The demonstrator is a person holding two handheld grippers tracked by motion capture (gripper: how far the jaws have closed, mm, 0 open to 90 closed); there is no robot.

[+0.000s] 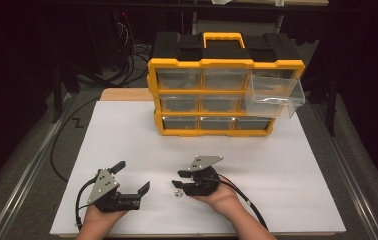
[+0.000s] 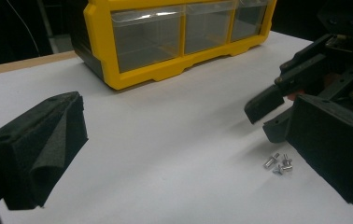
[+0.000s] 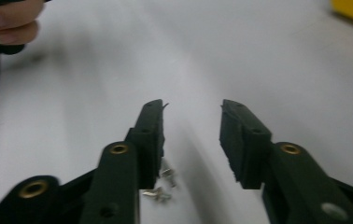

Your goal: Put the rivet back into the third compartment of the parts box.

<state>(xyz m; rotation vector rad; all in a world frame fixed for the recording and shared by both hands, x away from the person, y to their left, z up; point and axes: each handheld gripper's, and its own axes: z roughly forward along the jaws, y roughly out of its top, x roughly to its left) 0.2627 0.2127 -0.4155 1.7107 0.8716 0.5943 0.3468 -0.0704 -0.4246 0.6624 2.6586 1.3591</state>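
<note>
A small cluster of silver screws (image 1: pixel 177 193) lies on the white sheet (image 1: pixel 127 135) near the front. In the left gripper view the screws (image 2: pixel 278 163) rest just inside my left gripper's right jaw. My left gripper (image 1: pixel 133 176) stands wide open and holds nothing; its midpoint (image 2: pixel 184 154) is over bare sheet. My right gripper (image 1: pixel 179 180) points left, low over the screws, open with a moderate gap. In the right gripper view its tips (image 3: pixel 191 112) hold nothing, and the screws (image 3: pixel 163 184) lie under its left jaw. The right gripper (image 2: pixel 268 112) also appears from the left gripper's camera.
A yellow and black drawer organizer (image 1: pixel 225 65) stands at the back of the sheet. Its clear top right drawer (image 1: pixel 274 97) is pulled out and looks empty. Cables (image 1: pixel 247 200) trail from both grippers. A hand (image 3: pixel 6 23) grips the left gripper.
</note>
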